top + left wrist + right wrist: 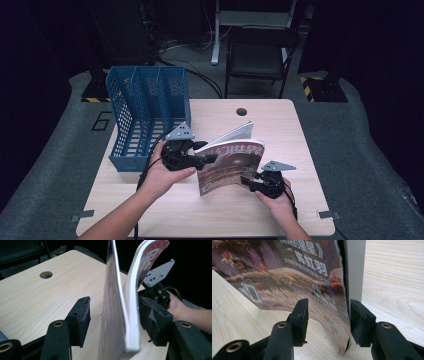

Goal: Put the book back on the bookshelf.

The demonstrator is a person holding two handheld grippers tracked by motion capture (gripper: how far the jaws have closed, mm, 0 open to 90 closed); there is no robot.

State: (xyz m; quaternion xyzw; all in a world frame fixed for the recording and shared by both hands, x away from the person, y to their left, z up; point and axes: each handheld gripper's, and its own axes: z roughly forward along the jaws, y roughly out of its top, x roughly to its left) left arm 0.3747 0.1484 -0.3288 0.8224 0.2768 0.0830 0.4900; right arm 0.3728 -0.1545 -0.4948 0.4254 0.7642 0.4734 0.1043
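I am holding the magazine (231,165) up on its edge on the bench (280,125), my left gripper (207,159) standing apart around it at 9 o'clock, my right gripper (248,181) apart at 4 o'clock, the file rack (145,115) waiting at 10 o'clock.

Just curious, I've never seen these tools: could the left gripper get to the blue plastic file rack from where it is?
Probably yes. The left gripper sits right beside the blue plastic file rack, nothing between them, but the red-covered magazine stands between its open jaws.

Red-brown illustrated magazine (231,165) – blue slotted file rack (148,117) – pale wood-grain table (280,125).
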